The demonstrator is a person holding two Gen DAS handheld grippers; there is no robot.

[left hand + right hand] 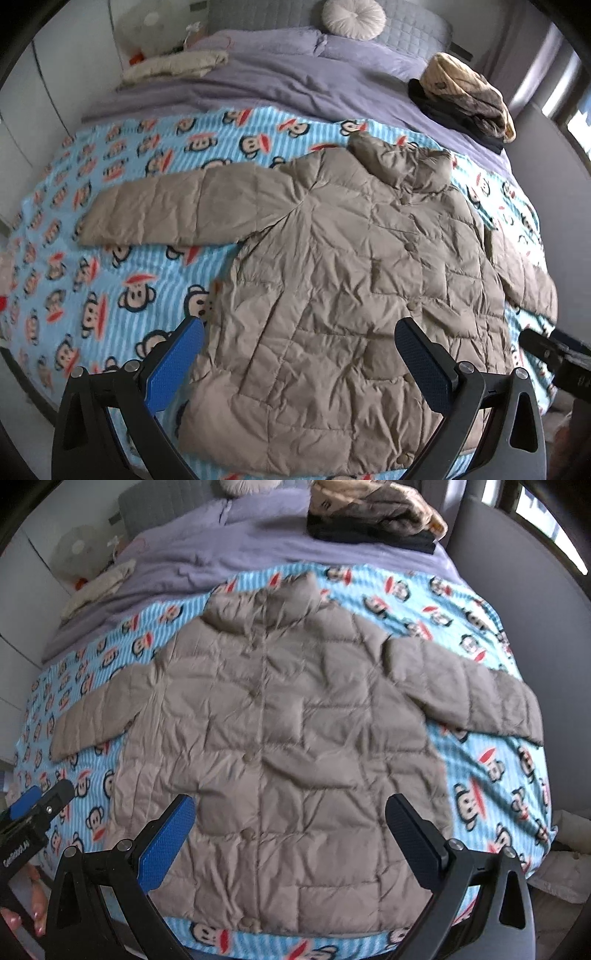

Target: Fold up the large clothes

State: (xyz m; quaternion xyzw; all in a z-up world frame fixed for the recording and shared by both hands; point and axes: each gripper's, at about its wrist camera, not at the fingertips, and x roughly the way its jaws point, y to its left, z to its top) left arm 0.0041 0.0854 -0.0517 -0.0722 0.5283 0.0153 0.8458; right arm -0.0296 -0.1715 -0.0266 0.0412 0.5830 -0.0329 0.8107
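Jacket (332,288) is spread flat, sleeves out, on the monkey blanket (110,295) over a bed (295,81); clothes (465,96) are piled beyond; left gripper (299,354) and right gripper (290,830) are held wide, empty.

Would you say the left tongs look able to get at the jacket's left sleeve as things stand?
Probably yes: the left tongs are open above the jacket, and its left sleeve lies flat and uncovered on the monkey-print blanket, with nothing between them.
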